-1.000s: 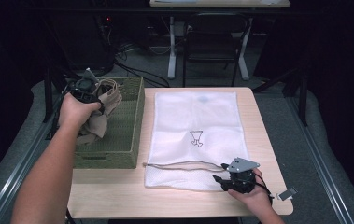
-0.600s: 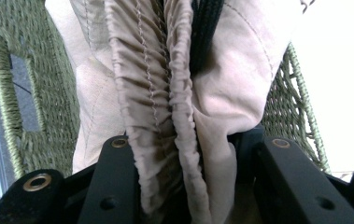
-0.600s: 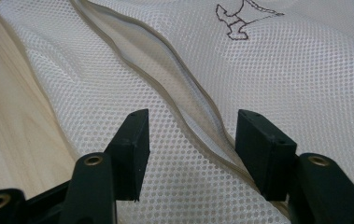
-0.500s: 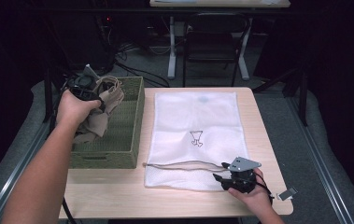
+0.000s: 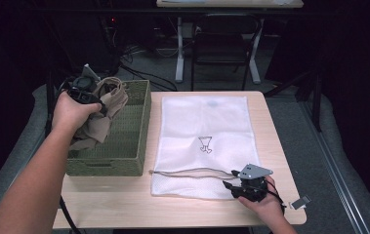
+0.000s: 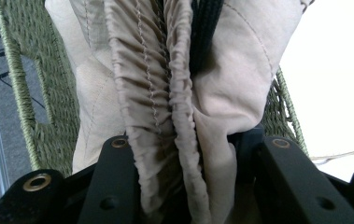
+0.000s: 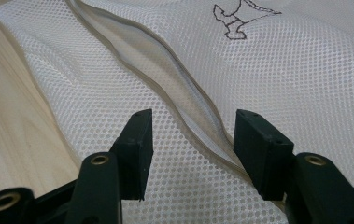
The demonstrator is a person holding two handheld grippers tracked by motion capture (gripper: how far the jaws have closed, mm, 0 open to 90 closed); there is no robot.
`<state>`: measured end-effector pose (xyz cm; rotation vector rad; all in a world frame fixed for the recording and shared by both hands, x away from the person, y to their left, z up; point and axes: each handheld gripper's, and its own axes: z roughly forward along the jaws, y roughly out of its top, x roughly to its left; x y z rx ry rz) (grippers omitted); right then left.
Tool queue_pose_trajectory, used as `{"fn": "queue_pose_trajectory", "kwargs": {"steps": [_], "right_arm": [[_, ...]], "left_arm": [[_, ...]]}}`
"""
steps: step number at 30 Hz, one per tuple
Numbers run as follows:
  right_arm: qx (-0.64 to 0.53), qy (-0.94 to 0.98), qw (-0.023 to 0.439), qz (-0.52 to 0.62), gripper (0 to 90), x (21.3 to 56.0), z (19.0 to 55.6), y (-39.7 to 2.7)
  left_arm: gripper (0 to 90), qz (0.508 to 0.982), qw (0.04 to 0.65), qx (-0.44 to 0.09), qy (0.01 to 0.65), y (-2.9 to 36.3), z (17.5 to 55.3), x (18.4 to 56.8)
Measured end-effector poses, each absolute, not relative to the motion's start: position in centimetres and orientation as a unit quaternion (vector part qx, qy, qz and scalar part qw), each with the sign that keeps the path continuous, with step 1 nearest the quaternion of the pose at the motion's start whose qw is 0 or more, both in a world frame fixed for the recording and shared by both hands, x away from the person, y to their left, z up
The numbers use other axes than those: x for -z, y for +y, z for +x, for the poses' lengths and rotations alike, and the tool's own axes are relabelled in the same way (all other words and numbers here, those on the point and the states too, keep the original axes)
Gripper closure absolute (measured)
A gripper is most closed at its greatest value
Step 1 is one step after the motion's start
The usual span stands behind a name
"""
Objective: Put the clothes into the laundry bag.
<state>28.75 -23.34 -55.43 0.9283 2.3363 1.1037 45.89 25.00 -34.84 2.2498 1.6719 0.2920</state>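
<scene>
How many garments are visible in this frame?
1: a beige garment clamped in the left gripper, hanging over the green basket. More may lie hidden inside.

Basket [image 5: 124,151] sat at the table's [image 5: 275,141] left edge; mesh bag [image 5: 207,122] lay flat just right of it, covering the table's middle. Bag's opening faced the near edge, drawstring [image 5: 182,171] running across it toward the basket. Left gripper [image 5: 82,90] was over the basket's far-left corner with cloth [image 5: 102,119] bunched between its jaws, cloth hanging into the basket. Right gripper [image 5: 245,187] rested at the bag's near-right corner, jaws straddling the opening's seam [image 7: 184,121]. Chair [image 5: 221,48] stood behind the table.
</scene>
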Motion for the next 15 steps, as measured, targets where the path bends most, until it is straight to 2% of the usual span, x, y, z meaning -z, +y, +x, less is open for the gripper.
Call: {"fn": "queue_pose_trajectory", "kwargs": {"steps": [15], "right_arm": [[-0.395, 0.836, 0.196, 0.326, 49.7, 55.4, 28.73, -23.29]], "left_arm": [[62.9, 0.8, 0.161, -0.099, 0.569, 24.15, 45.28, 34.19]]}}
